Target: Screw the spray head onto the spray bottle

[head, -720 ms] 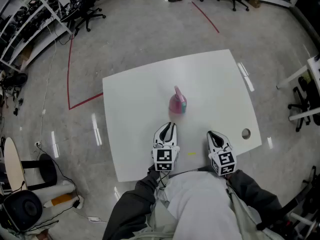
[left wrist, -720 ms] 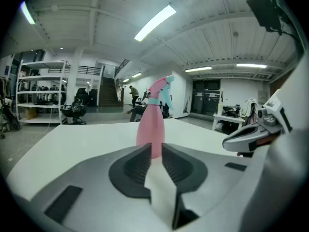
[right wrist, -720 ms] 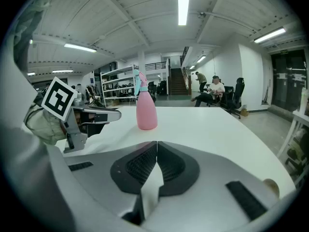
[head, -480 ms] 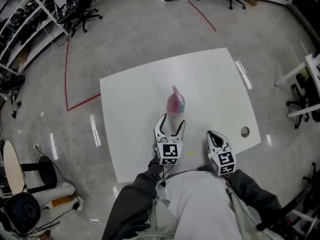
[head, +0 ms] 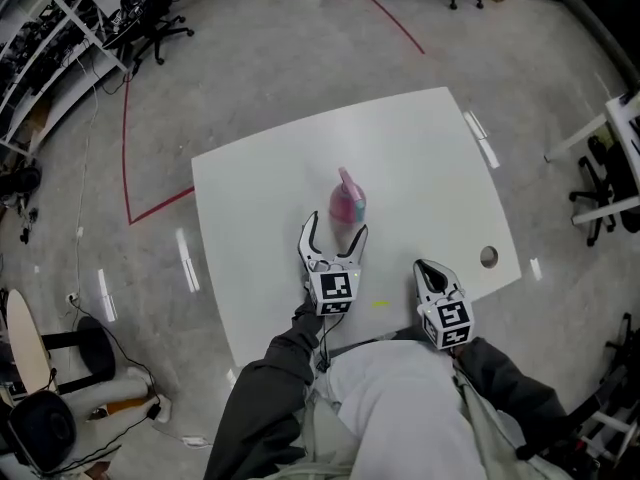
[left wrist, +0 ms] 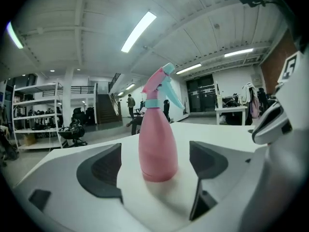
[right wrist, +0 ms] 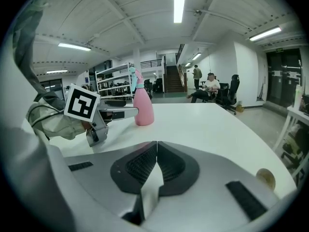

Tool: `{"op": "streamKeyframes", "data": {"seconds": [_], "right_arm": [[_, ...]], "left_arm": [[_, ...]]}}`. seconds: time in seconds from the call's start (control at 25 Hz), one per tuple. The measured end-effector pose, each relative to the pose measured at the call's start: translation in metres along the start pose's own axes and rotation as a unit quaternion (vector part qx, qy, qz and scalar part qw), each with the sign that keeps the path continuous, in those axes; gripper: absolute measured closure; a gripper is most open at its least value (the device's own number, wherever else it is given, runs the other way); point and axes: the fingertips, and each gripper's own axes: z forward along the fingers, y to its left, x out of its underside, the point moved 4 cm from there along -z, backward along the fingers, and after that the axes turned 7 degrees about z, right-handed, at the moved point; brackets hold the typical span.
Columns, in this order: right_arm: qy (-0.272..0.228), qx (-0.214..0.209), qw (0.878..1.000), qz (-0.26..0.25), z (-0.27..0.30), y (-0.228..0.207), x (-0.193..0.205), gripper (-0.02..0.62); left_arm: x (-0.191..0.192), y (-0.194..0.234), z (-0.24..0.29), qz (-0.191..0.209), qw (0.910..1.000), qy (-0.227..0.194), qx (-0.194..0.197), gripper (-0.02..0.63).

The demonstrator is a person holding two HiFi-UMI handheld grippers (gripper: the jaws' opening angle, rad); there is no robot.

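A pink spray bottle [head: 347,205] with a pink and light-blue spray head on top stands upright in the middle of the white table [head: 430,168]. My left gripper [head: 334,234] is open wide just in front of it; in the left gripper view the bottle [left wrist: 157,144] stands between the two pads but a little beyond them, untouched. My right gripper [head: 430,271] rests shut and empty near the table's front edge, to the right. From the right gripper view, the bottle [right wrist: 143,108] stands at the far left with the left gripper [right wrist: 118,111] reaching toward it.
A round cable hole [head: 489,258] sits in the table near its right front corner. Office chairs [head: 160,23] and shelving [head: 40,58] stand on the floor at the far left; red tape lines [head: 128,148] mark the floor. People sit far off in the room.
My left gripper has opened from shut to wide and moved forward toward the bottle. The right gripper has stayed in place.
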Motion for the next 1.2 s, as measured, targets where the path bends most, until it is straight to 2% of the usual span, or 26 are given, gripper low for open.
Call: {"op": "streamKeyframes", "data": {"seconds": [0.2, 0.36, 0.56, 0.76, 1.2], "right_arm": [[0.008, -0.009, 1.000, -0.004, 0.003, 0.004, 0.002, 0.600], [0.002, -0.014, 1.000, -0.013, 0.006, 0.008, -0.004, 0.599], [0.002, -0.006, 1.000, -0.005, 0.007, -0.002, -0.007, 0.598], [0.012, -0.013, 1.000, -0.002, 0.011, -0.003, -0.004, 0.600], [0.015, -0.011, 1.000, 0.013, 0.015, -0.011, -0.003, 0.599]], "left_arm": [[-0.003, 0.006, 0.032, 0.009, 0.9998, -0.001, 0.017, 0.175], [0.000, -0.003, 0.051, 0.052, 0.9980, 0.013, 0.034, 0.175], [0.002, -0.002, 0.046, 0.020, 0.9997, 0.007, 0.014, 0.175], [-0.001, -0.006, 0.063, 0.053, 0.9981, 0.012, 0.030, 0.175], [-0.006, -0.011, 0.077, 0.050, 0.9974, 0.003, 0.052, 0.186]]}}
